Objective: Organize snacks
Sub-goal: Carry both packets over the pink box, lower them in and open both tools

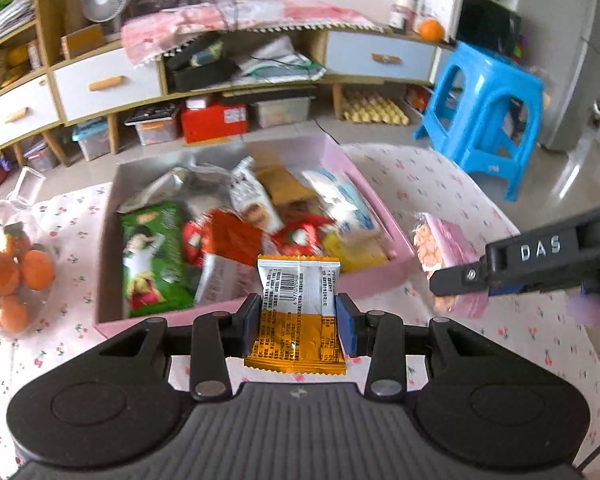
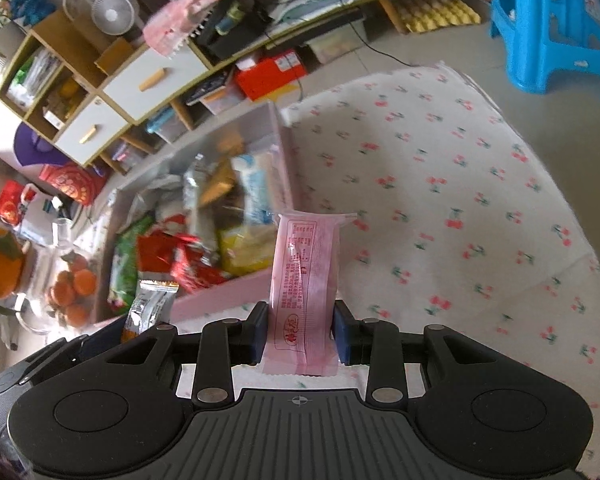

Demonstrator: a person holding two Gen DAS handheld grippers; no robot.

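Gripping tight: left hand-held gripper (image 1: 297, 322) orange packet (image 1: 298, 312), right hand-held gripper (image 2: 301, 330) pink packet (image 2: 306, 280).

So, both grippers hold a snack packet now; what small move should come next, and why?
Probably carry the left gripper forward over the pink box and release there. It is shut on the orange-and-silver packet, just short of the box's near wall, and the box already holds many snacks. The right gripper, shut on the pink packet, sits beside the box and could follow.
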